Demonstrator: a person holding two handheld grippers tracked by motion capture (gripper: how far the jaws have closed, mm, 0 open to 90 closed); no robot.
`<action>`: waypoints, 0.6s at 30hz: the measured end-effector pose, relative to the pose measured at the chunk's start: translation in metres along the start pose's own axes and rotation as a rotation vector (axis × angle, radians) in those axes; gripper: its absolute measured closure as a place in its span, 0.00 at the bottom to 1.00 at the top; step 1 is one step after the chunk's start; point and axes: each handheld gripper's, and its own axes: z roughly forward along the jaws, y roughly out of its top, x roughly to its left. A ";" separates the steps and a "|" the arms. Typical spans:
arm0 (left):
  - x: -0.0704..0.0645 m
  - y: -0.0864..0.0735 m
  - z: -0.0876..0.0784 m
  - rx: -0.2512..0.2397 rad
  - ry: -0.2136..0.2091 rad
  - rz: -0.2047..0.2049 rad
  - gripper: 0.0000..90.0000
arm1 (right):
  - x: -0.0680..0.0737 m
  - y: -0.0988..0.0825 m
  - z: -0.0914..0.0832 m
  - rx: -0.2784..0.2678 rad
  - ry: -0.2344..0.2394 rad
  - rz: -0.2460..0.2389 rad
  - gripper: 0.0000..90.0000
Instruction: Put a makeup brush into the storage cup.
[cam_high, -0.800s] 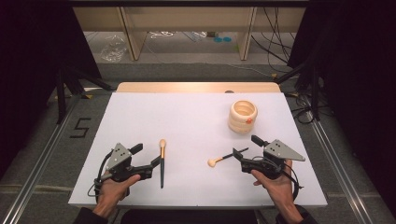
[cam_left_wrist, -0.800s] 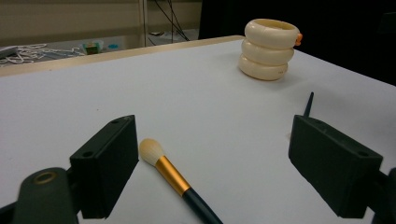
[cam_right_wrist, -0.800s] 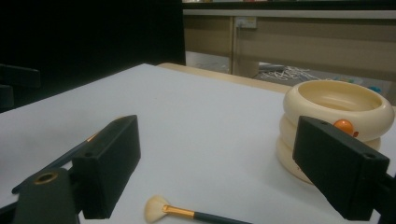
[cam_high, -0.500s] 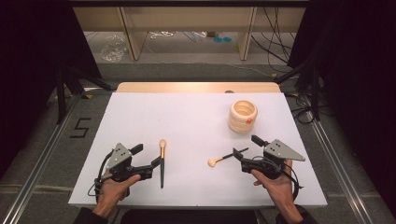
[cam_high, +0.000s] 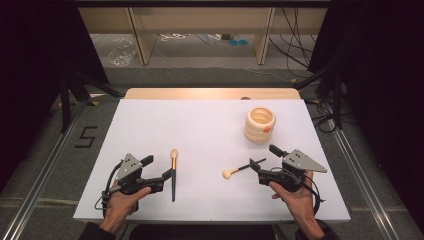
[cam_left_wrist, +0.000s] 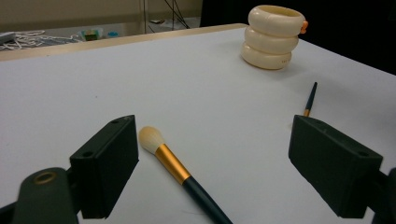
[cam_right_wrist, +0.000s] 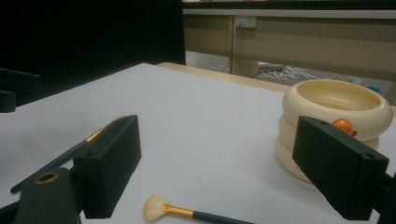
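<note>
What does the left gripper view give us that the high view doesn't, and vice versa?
Left gripper view alone: a close look between the open jaws of the left gripper at the soft bristle head and gold ferrule of the left brush.

High view alone: both hands, the right gripper, the whole white table, the floor and shelving behind.

Both: the left brush, the dark handle of the right brush, and the cream ringed holder with its orange knob.

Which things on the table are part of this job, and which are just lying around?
In the job:
left brush
right brush
cream ringed holder

Lying about:
clear plastic bag on the floor
cables beyond the table
</note>
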 end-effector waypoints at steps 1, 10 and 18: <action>0.000 0.000 0.001 0.006 0.003 -0.003 0.18 | 0.000 0.000 0.000 0.000 0.000 -0.001 0.18; 0.003 -0.001 0.007 0.083 0.028 -0.021 0.18 | -0.001 0.000 0.001 -0.011 -0.002 -0.010 0.18; -0.003 -0.003 0.023 0.178 0.025 0.012 0.22 | -0.002 0.000 0.002 -0.027 -0.003 -0.035 0.18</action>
